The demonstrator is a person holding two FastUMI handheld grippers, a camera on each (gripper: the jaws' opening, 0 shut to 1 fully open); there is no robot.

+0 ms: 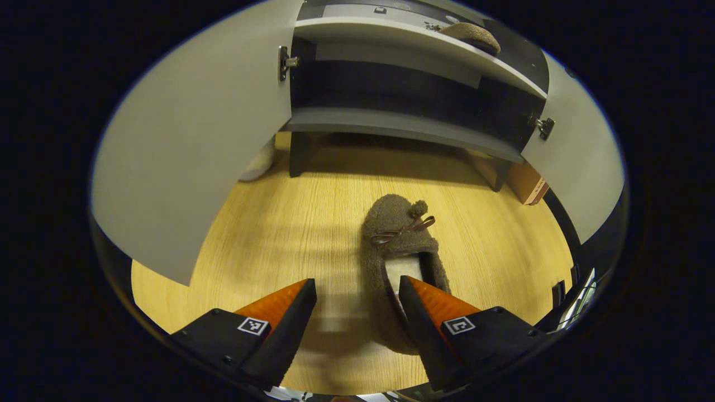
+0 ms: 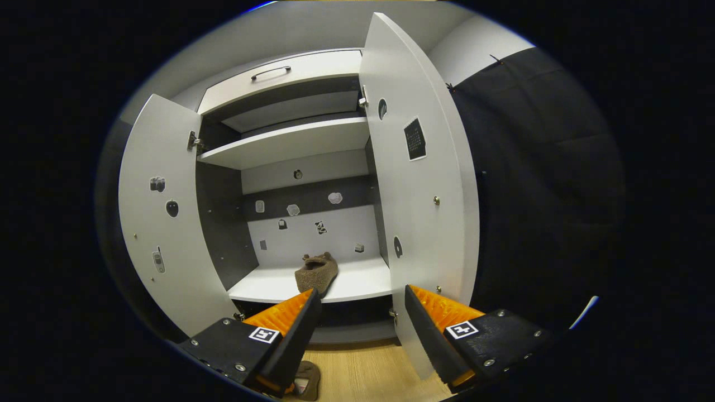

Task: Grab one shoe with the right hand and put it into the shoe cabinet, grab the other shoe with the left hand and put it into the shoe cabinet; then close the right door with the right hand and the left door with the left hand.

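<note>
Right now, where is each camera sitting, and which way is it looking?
Left gripper view: rides on the left tongs, low and tilted down at the wooden floor; a brown shoe lies just ahead, the open shoe cabinet beyond. Its own two fingers show, spread apart.
Right gripper view: rides on the right tongs, facing straight into the shoe cabinet, where the other shoe rests on a shelf. Its own fingers show, spread apart.
Shared: the cabinet with both doors open, both shoes, the floor.

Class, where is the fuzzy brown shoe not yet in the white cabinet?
In the left gripper view, the fuzzy brown shoe lies on the wooden floor, before the cabinet.
</note>
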